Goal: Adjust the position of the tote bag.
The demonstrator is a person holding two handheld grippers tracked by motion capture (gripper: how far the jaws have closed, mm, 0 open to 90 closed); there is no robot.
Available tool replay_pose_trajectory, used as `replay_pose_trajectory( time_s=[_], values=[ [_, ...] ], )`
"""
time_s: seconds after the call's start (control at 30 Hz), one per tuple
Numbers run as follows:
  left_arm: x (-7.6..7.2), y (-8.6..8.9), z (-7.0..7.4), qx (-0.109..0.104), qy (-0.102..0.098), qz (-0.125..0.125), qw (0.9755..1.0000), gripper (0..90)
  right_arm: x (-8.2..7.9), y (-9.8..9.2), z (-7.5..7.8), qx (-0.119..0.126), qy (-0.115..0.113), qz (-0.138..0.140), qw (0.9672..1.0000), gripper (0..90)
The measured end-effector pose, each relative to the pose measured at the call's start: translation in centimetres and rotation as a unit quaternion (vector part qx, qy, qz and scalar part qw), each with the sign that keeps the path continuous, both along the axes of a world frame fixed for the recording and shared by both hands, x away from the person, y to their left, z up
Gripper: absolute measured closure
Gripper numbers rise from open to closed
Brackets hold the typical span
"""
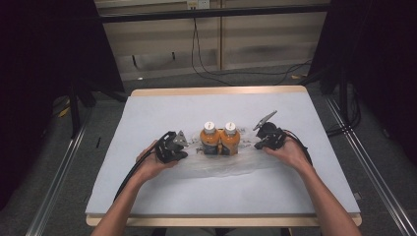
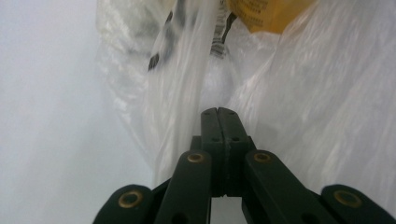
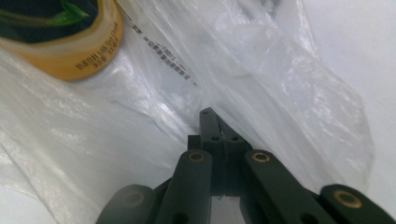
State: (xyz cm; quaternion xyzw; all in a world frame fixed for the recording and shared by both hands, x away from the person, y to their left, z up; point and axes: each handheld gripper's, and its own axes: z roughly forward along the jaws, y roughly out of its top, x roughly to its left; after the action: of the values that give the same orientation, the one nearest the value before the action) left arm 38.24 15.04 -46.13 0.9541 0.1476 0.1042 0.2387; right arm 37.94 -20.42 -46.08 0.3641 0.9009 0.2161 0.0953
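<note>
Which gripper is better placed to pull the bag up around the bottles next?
Neither clearly: both sit shut on the thin clear plastic bag. The left gripper pinches film beside the left orange bottle, and the right gripper does the same by the right orange bottle.

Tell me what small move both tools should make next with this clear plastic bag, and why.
Probably lift both edges upward together. The left tool and right tool each look shut on the clear plastic bag, one at either side of the two upright orange bottles with white caps, and the bag lies slack around their bases.
</note>
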Motion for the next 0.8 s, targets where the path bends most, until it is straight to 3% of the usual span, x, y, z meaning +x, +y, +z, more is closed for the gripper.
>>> replay_pose_trajectory(
  time_s=[0.13,0.27,0.4,0.53,0.8],
  values=[
    [0.2,0.8,0.0,-0.009,0.011,0.008,0.9999,90.0,0.0,-0.9,0.0,0.002,0.003,-0.012,0.9999,90.0],
    [0.0,1.3,0.0,0.005,0.002,0.01,0.9999,90.0,-0.1,-2.0,0.0,0.001,0.004,-0.023,0.9997,90.0],
    [-0.1,2.2,-0.1,-0.011,0.011,0.026,0.9996,90.0,-0.1,-3.1,0.0,0.001,0.004,-0.036,0.9993,90.0],
    [-0.3,2.8,-0.1,-0.01,0.009,0.025,0.9996,90.0,-0.2,-4.1,-0.1,0.005,0.002,-0.052,0.9987,90.0],
    [-0.6,3.8,-0.1,-0.013,0.012,0.032,0.9993,90.0,-0.3,-4.5,-0.1,-0.003,0.0,-0.058,0.9983,90.0]
  ],
)
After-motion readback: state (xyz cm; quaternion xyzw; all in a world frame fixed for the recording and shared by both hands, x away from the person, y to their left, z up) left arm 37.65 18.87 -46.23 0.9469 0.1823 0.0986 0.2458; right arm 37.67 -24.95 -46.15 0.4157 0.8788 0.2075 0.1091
